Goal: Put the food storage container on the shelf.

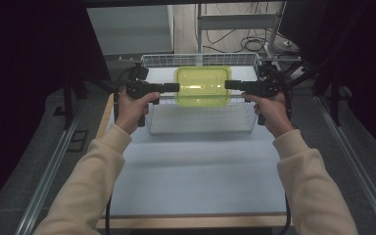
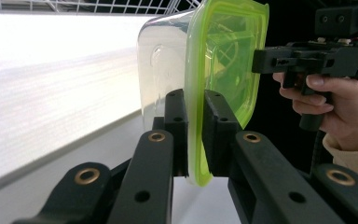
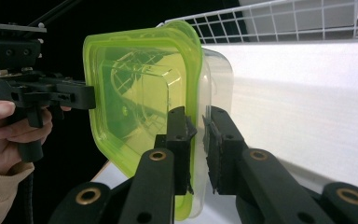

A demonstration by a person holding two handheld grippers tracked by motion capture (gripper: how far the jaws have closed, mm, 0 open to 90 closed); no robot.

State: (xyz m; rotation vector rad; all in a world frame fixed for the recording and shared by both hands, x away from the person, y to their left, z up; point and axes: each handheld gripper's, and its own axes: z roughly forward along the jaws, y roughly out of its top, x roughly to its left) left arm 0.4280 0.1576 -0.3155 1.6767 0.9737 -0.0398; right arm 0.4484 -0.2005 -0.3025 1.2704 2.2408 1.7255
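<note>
Gripping opposite ends of a clear container with a lime-green lid [image 1: 202, 85], the left gripper [image 1: 173, 87] and right gripper [image 1: 230, 84] hold it over a wire basket [image 1: 200, 123] on the table [image 1: 196, 171], jaws clamped on its rim.

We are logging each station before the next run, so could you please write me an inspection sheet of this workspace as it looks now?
Surface: pale blue-grey table top with a wooden front edge, bare in front of the basket.
Job's things: clear container with green lid held over a white wire basket.
Clutter: nothing seen.
Grippers: left tongs shut on the lid's rim at one end; right tongs shut on the rim at the opposite end.
Cables: dark cables trail from each gripper; loose wires lie on the floor behind.
Surroundings: metal rails at both sides, dark curtains, a white frame beyond.
</note>
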